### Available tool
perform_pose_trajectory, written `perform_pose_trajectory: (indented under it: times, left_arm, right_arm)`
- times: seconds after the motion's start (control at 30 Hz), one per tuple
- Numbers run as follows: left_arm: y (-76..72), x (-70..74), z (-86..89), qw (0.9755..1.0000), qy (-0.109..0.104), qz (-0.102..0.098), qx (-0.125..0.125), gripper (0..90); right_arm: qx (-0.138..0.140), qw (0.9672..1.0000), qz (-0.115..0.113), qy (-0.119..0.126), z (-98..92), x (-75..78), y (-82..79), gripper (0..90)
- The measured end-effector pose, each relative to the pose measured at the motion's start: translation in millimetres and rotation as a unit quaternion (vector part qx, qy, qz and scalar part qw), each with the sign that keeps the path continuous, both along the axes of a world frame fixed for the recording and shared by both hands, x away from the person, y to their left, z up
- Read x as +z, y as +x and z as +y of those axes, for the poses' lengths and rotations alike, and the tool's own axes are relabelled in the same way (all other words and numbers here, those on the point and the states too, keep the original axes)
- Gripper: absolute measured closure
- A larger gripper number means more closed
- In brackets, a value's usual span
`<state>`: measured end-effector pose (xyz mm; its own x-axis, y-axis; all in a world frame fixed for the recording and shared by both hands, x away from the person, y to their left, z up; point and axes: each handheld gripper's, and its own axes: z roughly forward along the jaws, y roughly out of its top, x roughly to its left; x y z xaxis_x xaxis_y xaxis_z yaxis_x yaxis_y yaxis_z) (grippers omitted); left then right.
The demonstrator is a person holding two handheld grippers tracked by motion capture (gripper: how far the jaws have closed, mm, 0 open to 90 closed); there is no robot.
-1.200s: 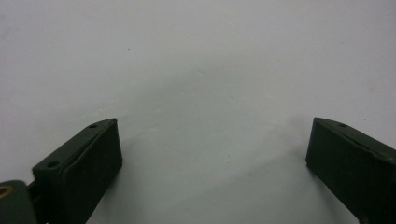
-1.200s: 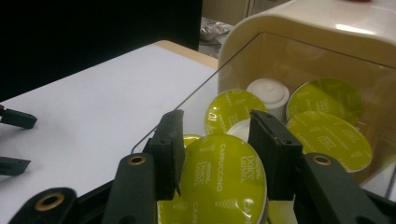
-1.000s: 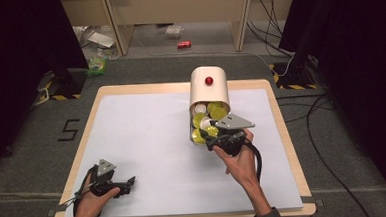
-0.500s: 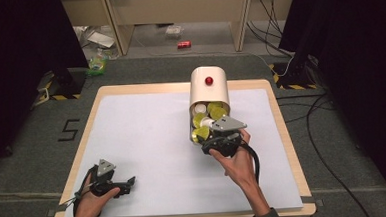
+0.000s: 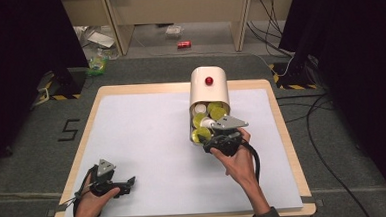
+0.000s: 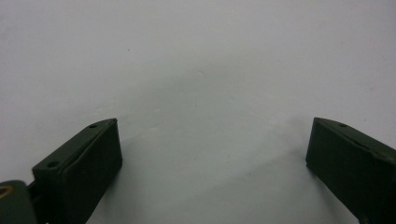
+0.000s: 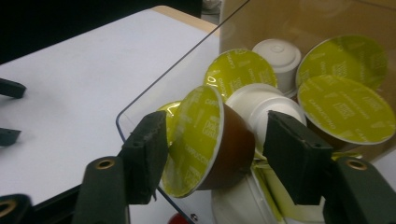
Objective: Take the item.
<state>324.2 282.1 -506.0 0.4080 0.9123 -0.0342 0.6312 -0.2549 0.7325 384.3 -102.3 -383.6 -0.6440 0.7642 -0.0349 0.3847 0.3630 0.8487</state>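
Observation:
A white cylinder container (image 5: 209, 87) with a red knob lies on its side on the table, its mouth toward me. Several yellow-green-lidded and white coffee capsules (image 5: 210, 113) fill it. My right gripper (image 5: 207, 141) is at the mouth. In the right gripper view its jaws (image 7: 215, 140) are closed in on a brown capsule (image 7: 205, 140) with a yellow-green foil lid, one jaw on the lid and one at the base. More capsules (image 7: 345, 107) lie behind it. My left gripper (image 5: 131, 182) rests low at the front left, open (image 6: 212, 154) over bare white surface.
A white mat (image 5: 147, 141) covers the wooden table (image 5: 276, 109). A clear plastic panel edge (image 7: 140, 105) curves across the container's mouth. Cables (image 5: 326, 116) run over the floor to the right. Dark curtains stand on both sides.
My right gripper has shifted slightly left at the container's mouth. The left gripper has stayed put.

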Motion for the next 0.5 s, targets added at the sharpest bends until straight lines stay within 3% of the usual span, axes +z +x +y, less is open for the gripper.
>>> perform_pose_trajectory:
  times: [0.17, 0.5]
  left_arm:
    - [0.0, 0.0, 0.0, 1.0000, 0.000, 0.000, 0.000, 2.8]
    - [0.0, 0.0, 0.0, 1.0000, 0.000, 0.000, 0.000, 2.8]
  right_arm:
    - [0.008, 0.9995, 0.021, 0.022, -1.0, -4.5, 4.1, 49.0]
    - [0.006, 0.9999, -0.001, 0.016, -0.7, 2.0, -1.0, 55.5]
